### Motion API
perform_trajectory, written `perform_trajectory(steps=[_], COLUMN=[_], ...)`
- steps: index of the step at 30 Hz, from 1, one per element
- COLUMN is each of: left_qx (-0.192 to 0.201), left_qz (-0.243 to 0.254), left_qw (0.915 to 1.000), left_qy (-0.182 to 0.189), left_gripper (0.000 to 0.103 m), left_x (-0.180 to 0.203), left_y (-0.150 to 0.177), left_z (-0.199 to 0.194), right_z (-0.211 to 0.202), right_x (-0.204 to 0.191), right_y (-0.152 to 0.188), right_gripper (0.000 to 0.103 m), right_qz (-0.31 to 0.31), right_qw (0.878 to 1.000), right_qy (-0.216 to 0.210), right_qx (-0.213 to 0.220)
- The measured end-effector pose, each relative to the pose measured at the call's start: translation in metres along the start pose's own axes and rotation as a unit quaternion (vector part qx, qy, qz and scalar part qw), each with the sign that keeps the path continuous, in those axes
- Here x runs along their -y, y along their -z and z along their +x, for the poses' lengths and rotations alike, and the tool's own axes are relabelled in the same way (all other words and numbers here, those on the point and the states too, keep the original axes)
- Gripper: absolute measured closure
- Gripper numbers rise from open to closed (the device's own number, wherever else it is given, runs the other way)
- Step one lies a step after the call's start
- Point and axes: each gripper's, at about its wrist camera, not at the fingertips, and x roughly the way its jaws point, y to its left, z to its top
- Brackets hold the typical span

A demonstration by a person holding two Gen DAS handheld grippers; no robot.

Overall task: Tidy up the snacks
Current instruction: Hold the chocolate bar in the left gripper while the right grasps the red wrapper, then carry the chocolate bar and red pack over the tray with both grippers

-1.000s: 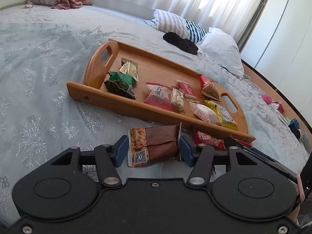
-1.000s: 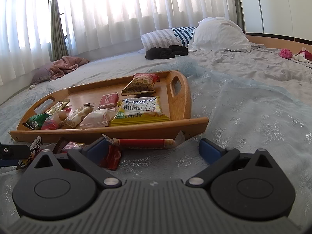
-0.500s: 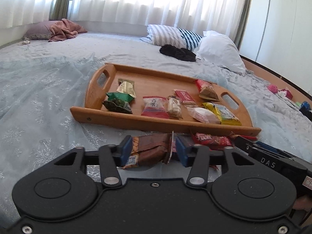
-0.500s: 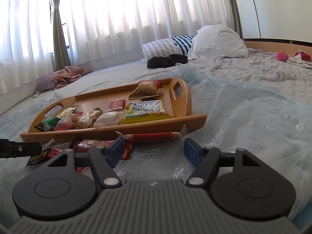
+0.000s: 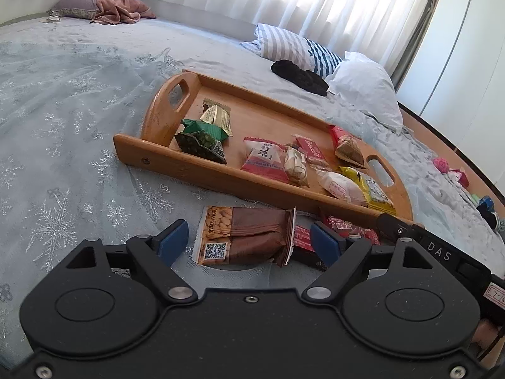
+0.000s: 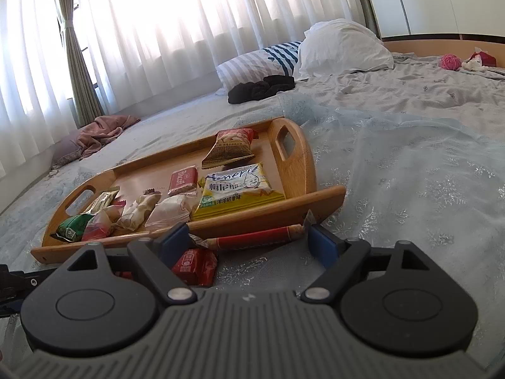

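A wooden tray [image 5: 221, 173] holding several snack packs sits on the bed. In front of it a brown peanut snack pack [image 5: 249, 237] lies on the bedspread between the blue pads [image 5: 172, 240] of my left gripper [image 5: 248, 233]. The jaws are opening and there is a gap on each side of the pack. In the right wrist view a long red stick snack [image 6: 255, 240] lies along the tray [image 6: 268, 211] front. It spans the gap between the fingertips of my right gripper [image 6: 247, 241], whose jaws are opening too. A small red pack [image 6: 194, 267] lies beside its left finger.
Striped and white pillows [image 5: 363, 82] and a black garment [image 5: 300, 74] lie beyond the tray. A pink blanket [image 5: 120, 8] is at the far left. A pink yarn ball [image 6: 449, 61] and small items sit at the far right. Pale snowflake bedspread [image 5: 63, 158] surrounds the tray.
My left jaws have spread away from the brown pack, which now rests loose on the bed. My right jaws narrowed around the red stick, then widened again.
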Motion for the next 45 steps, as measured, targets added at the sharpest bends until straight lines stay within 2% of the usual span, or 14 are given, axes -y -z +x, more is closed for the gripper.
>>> perform_trajectory(steps=[2, 4, 9, 13, 18, 20, 21, 25, 35, 37, 38, 40, 42, 45], left_qx=[-0.003, -0.002, -0.002, -0.005, 0.002, 0.008, 0.012, 0.024, 0.031, 0.033, 0.033, 0.032, 0.022, -0.009], left_qz=[0.029, 0.052, 0.047, 0.048, 0.059, 0.066, 0.07, 0.089, 0.113, 0.116, 0.113, 0.113, 0.109, 0.069], left_qw=[0.9995, 0.9985, 0.9989, 0.9988, 0.9983, 0.9978, 0.9975, 0.9957, 0.9927, 0.992, 0.992, 0.9916, 0.992, 0.9971], left_qy=[-0.007, -0.013, -0.003, -0.004, -0.008, -0.008, -0.005, -0.012, -0.031, -0.038, -0.044, -0.055, -0.061, -0.029], left_gripper=[0.027, 0.043, 0.058, 0.059, 0.062, 0.066, 0.082, 0.085, 0.083, 0.071, 0.057, 0.052, 0.039, 0.028], left_x=[0.007, 0.013, 0.016, 0.02, 0.025, 0.028, 0.029, 0.034, 0.037, 0.036, 0.035, 0.031, 0.025, 0.012], left_y=[0.002, 0.005, 0.005, 0.002, 0.002, 0.001, 0.001, -0.006, 0.003, 0.006, 0.006, 0.007, 0.006, 0.003], left_z=[0.001, 0.001, -0.004, -0.008, -0.013, -0.017, -0.019, -0.025, -0.027, -0.025, -0.024, -0.02, -0.014, -0.005], right_z=[0.001, 0.002, 0.002, -0.001, -0.01, -0.014, -0.016, -0.025, -0.035, -0.036, -0.036, -0.036, -0.035, -0.034], right_x=[-0.001, -0.003, -0.006, -0.005, -0.007, -0.01, -0.01, -0.014, -0.016, -0.016, -0.016, -0.015, -0.015, -0.014], right_y=[0.001, 0.002, 0.003, 0.003, 0.004, 0.004, 0.003, 0.0, -0.003, -0.002, -0.001, -0.002, -0.002, -0.002], right_gripper=[0.011, 0.013, 0.023, 0.033, 0.035, 0.036, 0.036, 0.036, 0.036, 0.036, 0.036, 0.036, 0.035, 0.035], right_qz=[-0.007, -0.016, -0.023, -0.024, -0.042, -0.053, -0.057, -0.069, -0.08, -0.081, -0.081, -0.079, -0.077, -0.075], right_qw=[1.0, 1.0, 1.0, 1.0, 0.999, 0.998, 0.998, 0.997, 0.995, 0.995, 0.995, 0.995, 0.996, 0.996], right_qy=[0.0, 0.0, 0.005, 0.01, 0.012, 0.015, 0.015, 0.015, 0.011, 0.01, 0.009, 0.008, 0.007, 0.007], right_qx=[-0.002, -0.003, -0.001, 0.003, 0.014, 0.021, 0.025, 0.039, 0.053, 0.053, 0.053, 0.053, 0.051, 0.051])
